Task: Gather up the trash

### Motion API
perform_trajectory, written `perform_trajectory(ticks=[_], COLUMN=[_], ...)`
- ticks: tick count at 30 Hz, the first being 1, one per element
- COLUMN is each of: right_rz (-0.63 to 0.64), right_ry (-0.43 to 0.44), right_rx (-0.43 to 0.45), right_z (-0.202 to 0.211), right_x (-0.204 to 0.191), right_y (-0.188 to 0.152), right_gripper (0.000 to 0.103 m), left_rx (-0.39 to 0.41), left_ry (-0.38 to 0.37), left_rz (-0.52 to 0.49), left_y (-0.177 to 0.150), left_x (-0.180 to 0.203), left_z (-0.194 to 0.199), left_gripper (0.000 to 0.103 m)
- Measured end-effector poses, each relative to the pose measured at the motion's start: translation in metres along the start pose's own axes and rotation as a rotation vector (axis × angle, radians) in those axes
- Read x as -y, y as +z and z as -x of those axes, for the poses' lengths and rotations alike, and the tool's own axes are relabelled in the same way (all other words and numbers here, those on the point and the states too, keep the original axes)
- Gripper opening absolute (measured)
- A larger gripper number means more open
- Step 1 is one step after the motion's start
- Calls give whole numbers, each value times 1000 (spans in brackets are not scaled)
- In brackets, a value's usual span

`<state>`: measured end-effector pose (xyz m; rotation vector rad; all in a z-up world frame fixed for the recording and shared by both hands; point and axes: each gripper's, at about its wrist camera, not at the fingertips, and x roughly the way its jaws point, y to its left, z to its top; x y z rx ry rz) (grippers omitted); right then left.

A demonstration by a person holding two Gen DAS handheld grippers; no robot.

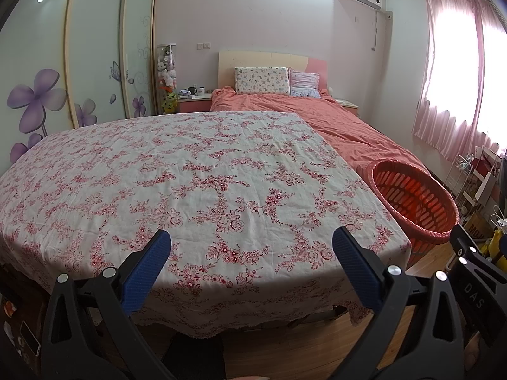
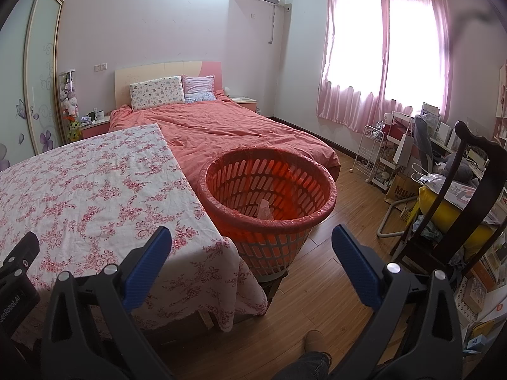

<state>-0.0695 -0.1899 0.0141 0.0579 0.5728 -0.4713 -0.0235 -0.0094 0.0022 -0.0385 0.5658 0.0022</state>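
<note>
The bed (image 2: pixel 240 129) with its salmon cover fills the far part of the room, two pillows (image 2: pixel 158 91) propped at the headboard; in front of it stands the worktop (image 1: pixel 190 171), draped in a white cloth printed with red flowers, its surface bare in both views; just beside the worktop's right edge sits the orange slatted basket (image 2: pixel 271 190), lined with a thin red bag folded over its rim, raised off the wooden floor on something I cannot make out; a dark wooden chair (image 2: pixel 469 171) stands to the right near a cluttered desk under the pink curtains (image 2: pixel 383 47); the left gripper (image 1: pixel 252 240) hovers over the near edge of the worktop, its blue fingers (image 1: pixel 149 269) spread wide and holding nothing; the right gripper (image 2: pixel 252 240) hangs near the worktop's corner, facing the basket, its fingers likewise wide apart and empty; inside the basket, low against the near wall, lies a crumpled pale tissue (image 2: pixel 264 209), the only trash in sight.
</note>
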Motion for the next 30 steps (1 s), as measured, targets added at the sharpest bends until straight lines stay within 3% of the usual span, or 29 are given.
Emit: perform_trajectory(ticks=[30], right_rz=[-2], right_ry=[3], right_rx=[-5], right_z=[0], right_x=[-3], right_y=[-3], right_gripper=[99], left_rx=[0], left_ry=[11], left_rz=[-15], left_y=[2], left_x=[0], left_z=[2], left_gripper=[100])
